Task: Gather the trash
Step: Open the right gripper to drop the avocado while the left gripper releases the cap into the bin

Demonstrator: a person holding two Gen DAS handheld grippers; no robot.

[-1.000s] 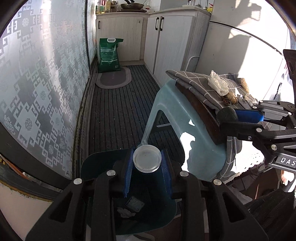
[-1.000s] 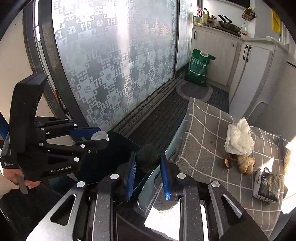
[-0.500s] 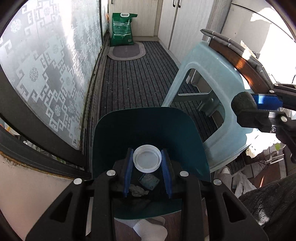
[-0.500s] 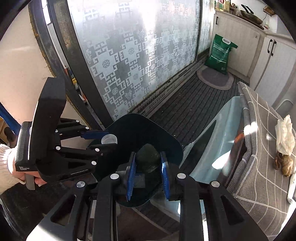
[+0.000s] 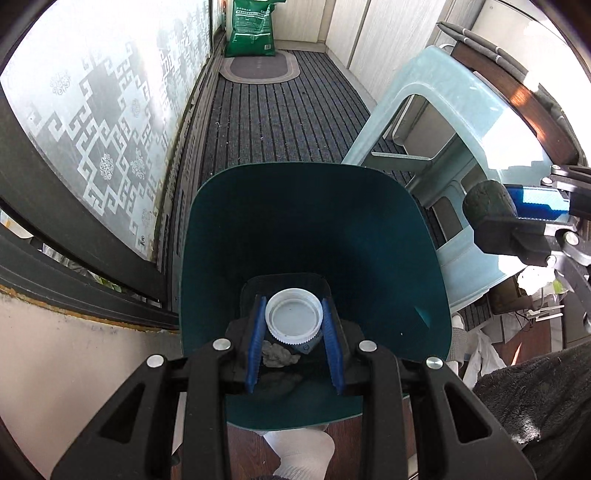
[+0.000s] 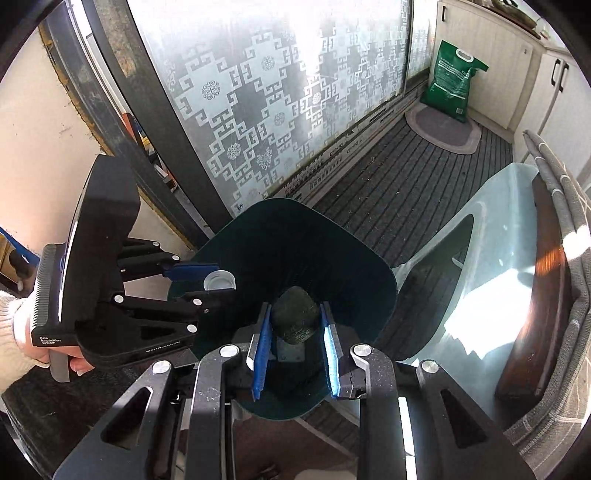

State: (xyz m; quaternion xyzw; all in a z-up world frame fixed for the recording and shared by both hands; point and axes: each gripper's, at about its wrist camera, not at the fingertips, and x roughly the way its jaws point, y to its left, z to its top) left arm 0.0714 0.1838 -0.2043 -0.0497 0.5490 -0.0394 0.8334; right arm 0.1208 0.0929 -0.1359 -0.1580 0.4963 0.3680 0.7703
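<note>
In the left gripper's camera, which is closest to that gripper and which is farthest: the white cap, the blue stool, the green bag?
1. white cap, between the left gripper fingers.
2. blue stool, to the right.
3. green bag, far end of the floor.

Light: strong daylight through the frosted patterned glass door (image 6: 280, 92) at left, nearly washing out its upper panes.
Glare: a blown-out sun patch on the pale blue plastic stool (image 6: 491, 295); in the left wrist view its far right edge (image 5: 517, 122) also burns white.
Shadow: the interior of the dark teal trash bin (image 5: 314, 229) reads almost black; little detail at its bottom.
Distortion: heavy fisheye bending of the door frame and striped floor mat (image 5: 280, 107), with black vignette corners.
Focus: sharp throughout; no motion blur.
</note>
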